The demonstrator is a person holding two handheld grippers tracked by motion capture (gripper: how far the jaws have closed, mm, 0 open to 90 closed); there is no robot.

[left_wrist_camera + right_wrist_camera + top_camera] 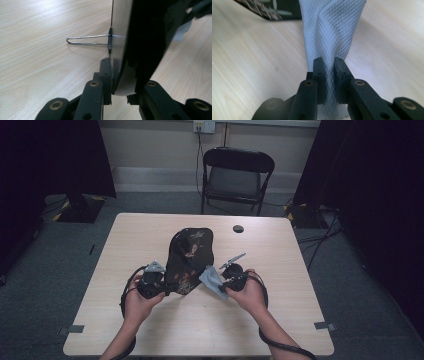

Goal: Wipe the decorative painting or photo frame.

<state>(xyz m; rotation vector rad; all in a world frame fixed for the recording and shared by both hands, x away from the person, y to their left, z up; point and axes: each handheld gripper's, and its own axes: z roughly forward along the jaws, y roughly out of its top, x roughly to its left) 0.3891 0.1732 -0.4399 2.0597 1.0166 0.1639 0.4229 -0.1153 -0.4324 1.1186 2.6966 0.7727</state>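
A black, glossy, flower-patterned flat piece (190, 255) stands tilted on the wooden table (140, 235). My left gripper (159, 287) is shut on its lower left edge. In the left gripper view the jaws (120, 75) pinch that dark piece (145, 37) edge-on, and the wire handle of a binder clip (85, 41) sticks out from the edge just above them. My right gripper (227, 282) is shut on a pale blue-grey mesh cloth (212, 281) beside the piece's lower right. In the right gripper view the cloth (334, 27) rises from between the jaws (329, 65), with the piece's corner (274, 10) behind.
A small dark round spot (238, 228) lies on the table's far right part. A black folding chair (237, 175) stands behind the table. Dark curtains hang at both sides, and cables run across the floor at the right (320, 237).
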